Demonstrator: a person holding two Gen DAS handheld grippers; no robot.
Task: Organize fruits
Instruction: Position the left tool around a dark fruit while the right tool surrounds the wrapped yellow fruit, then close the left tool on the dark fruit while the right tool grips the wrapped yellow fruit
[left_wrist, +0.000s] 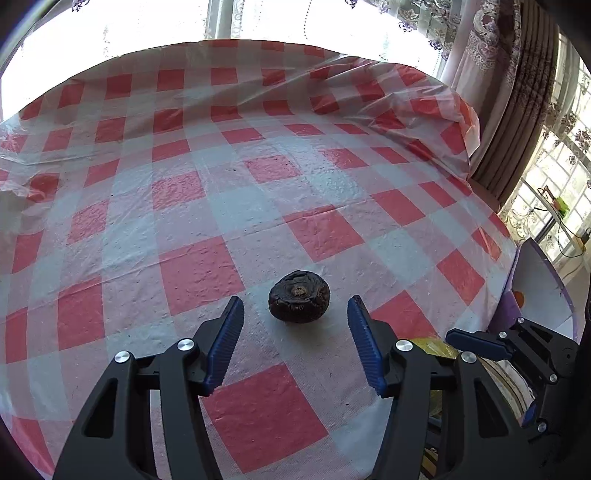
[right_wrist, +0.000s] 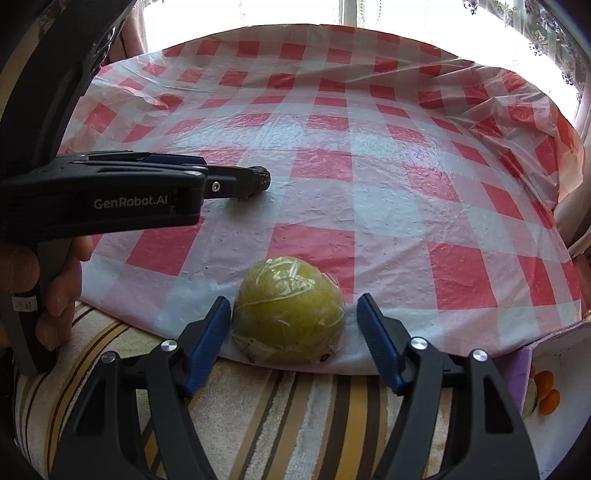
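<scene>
A dark, wrinkled fruit (left_wrist: 299, 296) sits on the red-and-white checked cloth (left_wrist: 258, 206) covering the worktop, just ahead of the left gripper (left_wrist: 295, 314), whose blue pads (left_wrist: 226, 343) stand apart on either side of it without touching. Nearer the worktop's front edge, a green round fruit wrapped in clear film (right_wrist: 288, 310) lies between the fingers of the right gripper (right_wrist: 294, 314); its left pad (right_wrist: 207, 343) is at or just beside the skin, the right one clearly apart, so neither gripper has a hold yet. A hand (right_wrist: 55, 288) carries the left tool. To grip well, each gripper should probably ease forward until the fruit's widest part sits mid-pad, then close gently: the film looks slippery, and the shrivelled fruit may be soft. A purple-rimmed container (left_wrist: 539, 291) at the right, with small orange fruits (right_wrist: 546, 391) by it, seems the likely destination.
</scene>
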